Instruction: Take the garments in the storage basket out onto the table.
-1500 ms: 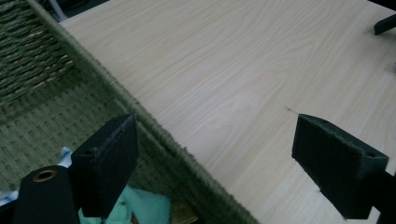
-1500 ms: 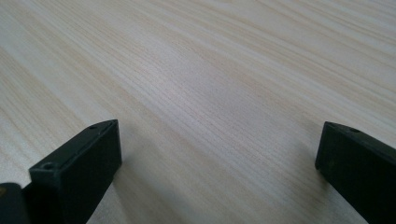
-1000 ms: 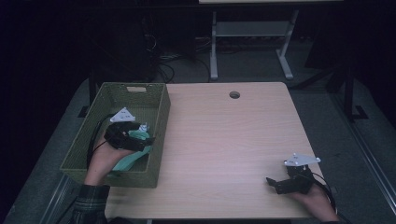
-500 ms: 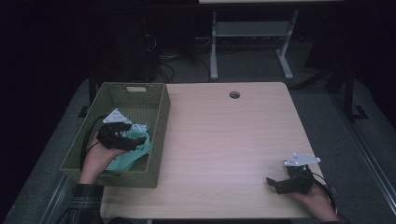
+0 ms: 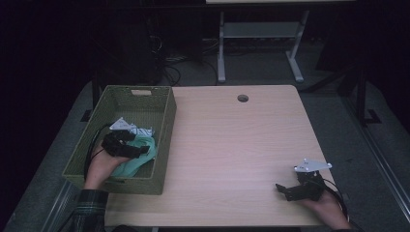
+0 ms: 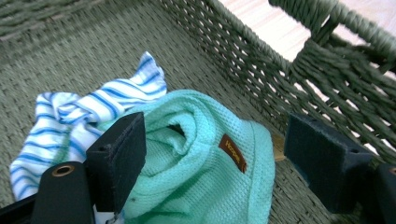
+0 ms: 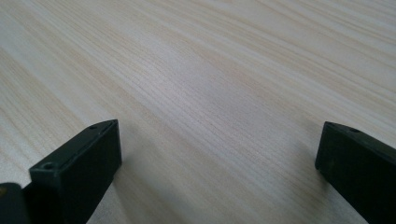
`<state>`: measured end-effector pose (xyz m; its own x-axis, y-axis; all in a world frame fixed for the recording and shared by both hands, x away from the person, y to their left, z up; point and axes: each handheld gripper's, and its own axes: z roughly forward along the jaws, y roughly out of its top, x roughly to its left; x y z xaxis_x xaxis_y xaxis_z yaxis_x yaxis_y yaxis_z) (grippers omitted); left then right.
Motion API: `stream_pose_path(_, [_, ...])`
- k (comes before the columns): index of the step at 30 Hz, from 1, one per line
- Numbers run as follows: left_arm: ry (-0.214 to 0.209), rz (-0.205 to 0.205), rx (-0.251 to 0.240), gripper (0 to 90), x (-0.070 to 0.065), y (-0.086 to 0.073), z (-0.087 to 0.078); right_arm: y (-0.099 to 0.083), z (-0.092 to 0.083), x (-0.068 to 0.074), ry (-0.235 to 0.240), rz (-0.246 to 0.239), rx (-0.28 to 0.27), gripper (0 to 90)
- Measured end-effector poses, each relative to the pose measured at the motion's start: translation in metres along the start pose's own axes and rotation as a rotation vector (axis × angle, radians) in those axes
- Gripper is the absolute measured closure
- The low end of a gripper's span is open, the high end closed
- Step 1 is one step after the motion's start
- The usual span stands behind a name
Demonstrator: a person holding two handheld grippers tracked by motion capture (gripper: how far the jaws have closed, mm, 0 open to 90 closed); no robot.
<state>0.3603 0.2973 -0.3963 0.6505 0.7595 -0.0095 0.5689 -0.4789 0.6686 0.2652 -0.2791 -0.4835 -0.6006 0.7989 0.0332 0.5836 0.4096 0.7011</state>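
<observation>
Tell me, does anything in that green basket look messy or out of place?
Only mildly. In the woven green basket, a mint-green knit cloth and a blue-striped white cloth lie crumpled in a heap rather than folded. The left gripper straddles the mint cloth, its jaws closing in. Nothing looks spilled or damaged.

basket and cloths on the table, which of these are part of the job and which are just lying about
In the job:
left gripper, jaws just closing around the green cloth
green cloth
basket

Lying about:
striped cloth
right gripper, open on bare table
</observation>
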Motion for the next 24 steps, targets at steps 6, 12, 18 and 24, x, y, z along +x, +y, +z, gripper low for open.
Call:
stream_pose_path(6, [0.009,0.039,0.076,21.6,-0.005,0.000,0.010,0.000,0.000,0.000,0.000,0.000,0.000,0.0])
stream_pose_path(12, [-0.010,0.043,0.128,22.7,-0.006,-0.001,0.016,0.000,0.000,0.000,0.000,0.000,0.000,0.0])
stream_pose_path(18, [-0.023,0.052,0.194,26.2,-0.008,-0.002,0.023,0.000,0.000,0.000,0.000,-0.001,0.001,0.0])
stream_pose_path(24, [-0.021,0.039,0.252,32.5,-0.009,-0.003,0.029,0.000,0.000,0.000,0.000,0.000,0.000,0.0])
